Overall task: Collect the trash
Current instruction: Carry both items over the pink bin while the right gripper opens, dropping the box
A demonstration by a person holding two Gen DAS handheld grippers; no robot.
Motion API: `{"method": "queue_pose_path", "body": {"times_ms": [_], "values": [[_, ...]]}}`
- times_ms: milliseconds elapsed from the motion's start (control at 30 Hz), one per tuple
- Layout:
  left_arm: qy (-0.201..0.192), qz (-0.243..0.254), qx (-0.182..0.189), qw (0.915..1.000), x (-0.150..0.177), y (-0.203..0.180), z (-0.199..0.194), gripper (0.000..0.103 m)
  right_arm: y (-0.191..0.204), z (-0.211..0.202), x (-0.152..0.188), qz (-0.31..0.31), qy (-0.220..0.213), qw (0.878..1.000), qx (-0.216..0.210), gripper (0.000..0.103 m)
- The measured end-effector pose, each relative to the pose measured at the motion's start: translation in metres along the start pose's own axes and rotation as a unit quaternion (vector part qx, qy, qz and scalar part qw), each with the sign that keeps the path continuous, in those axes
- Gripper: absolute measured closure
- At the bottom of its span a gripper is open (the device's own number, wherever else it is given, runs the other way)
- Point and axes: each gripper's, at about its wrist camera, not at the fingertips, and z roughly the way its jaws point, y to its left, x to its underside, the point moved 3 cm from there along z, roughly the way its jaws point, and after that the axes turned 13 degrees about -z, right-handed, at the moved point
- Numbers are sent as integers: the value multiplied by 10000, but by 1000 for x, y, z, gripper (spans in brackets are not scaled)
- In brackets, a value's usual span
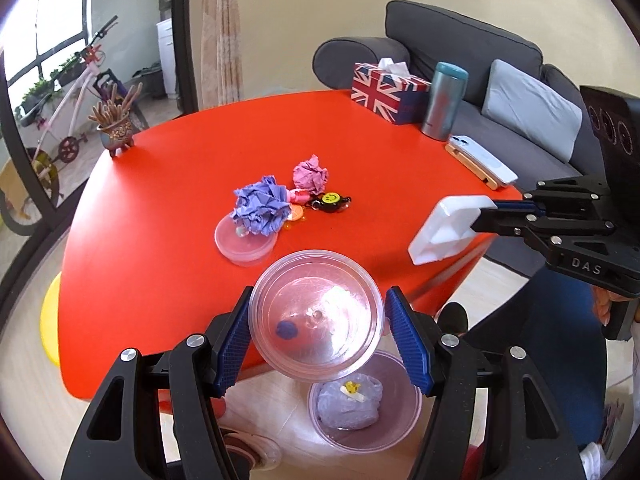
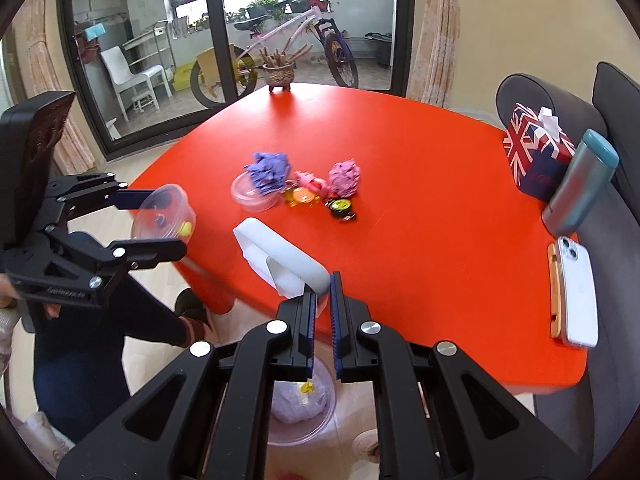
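Note:
My left gripper is shut on a clear plastic cup tilted over the table's near edge, with a small blue scrap inside it. My right gripper is shut on the edge of a white foam tray piece, held above the red table. A pink see-through bin with a bag liner stands on the floor below both grippers. Mid-table lie a purple paper ball, a pink paper ball and a shallow clear container.
Beside the paper balls lie a smiley key ring and small toys. A flag tissue box, a flask and a phone on a stand line the sofa side. A plant pot stands at the far edge. A person's legs are beside the bin.

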Motion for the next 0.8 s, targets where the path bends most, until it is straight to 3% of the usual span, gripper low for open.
{"method": "queue_pose_path", "body": {"times_ms": [433,800], "values": [[28,-28,180,9998,43,-2,-20,40,45,-7,48,0,260,9987,-445,97],[138,-124,293,9994,56,-1,-19,40,63,8,70,7,484,9961,-738,94]]}}
